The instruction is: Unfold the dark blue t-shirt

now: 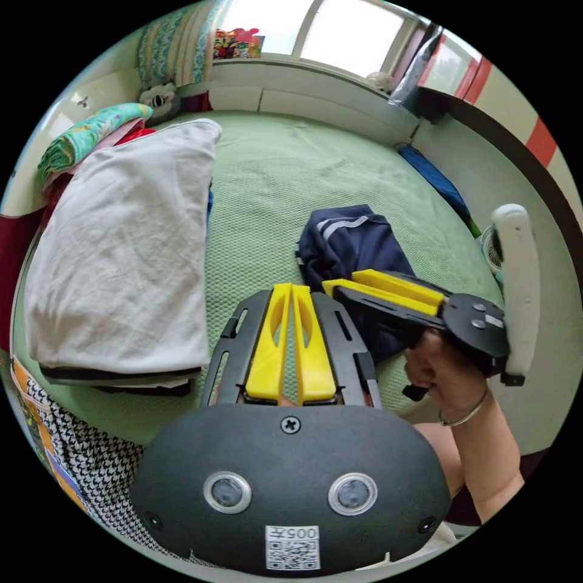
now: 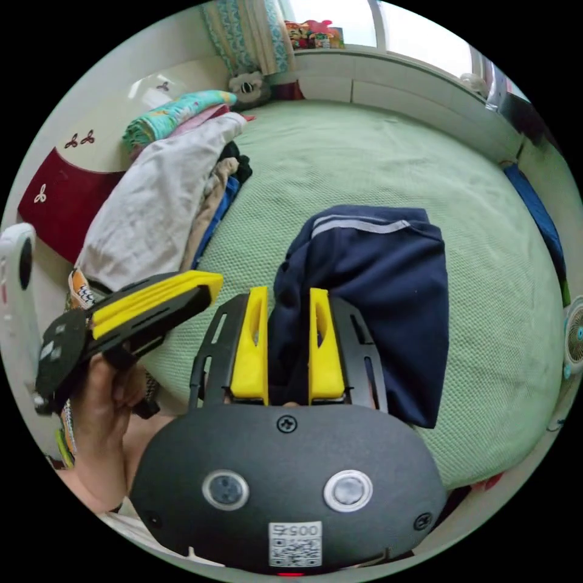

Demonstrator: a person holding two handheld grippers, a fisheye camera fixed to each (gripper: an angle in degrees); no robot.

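1. Green textured bedding [image 1: 291, 182] covers a bed below a bright window [image 1: 340, 30], with a low white ledge running along the far side.
2. At the left edge of the right gripper view, a white headboard carries a dark red panel [image 2: 61, 194] with small white leaf marks.
3. Beside it, a stack of folded clothes [image 1: 121, 255] sits on the left of the bed, topped by a pale grey garment, with a turquoise patterned piece [image 1: 91, 133] behind.
4. A plush toy [image 1: 159, 97] rests near the window corner, and colourful items [image 1: 237, 42] stand on the sill.
5. The left gripper [image 1: 290, 291] hovers over bare bedding, its 2 yellow jaws pressed together with nothing between them.
6. The dark blue t-shirt [image 2: 376, 291] lies bunched near the middle of the bed, a grey stripe along its upper edge.
7. The right gripper [image 2: 290, 297] has its yellow jaws slightly parted, pinching a ridge of the t-shirt's fabric from both sides.
8. A hand [image 1: 437, 376] with a thin bracelet grips the right gripper's handle.
9. Each gripper body bears a code sticker; I leave it unread.
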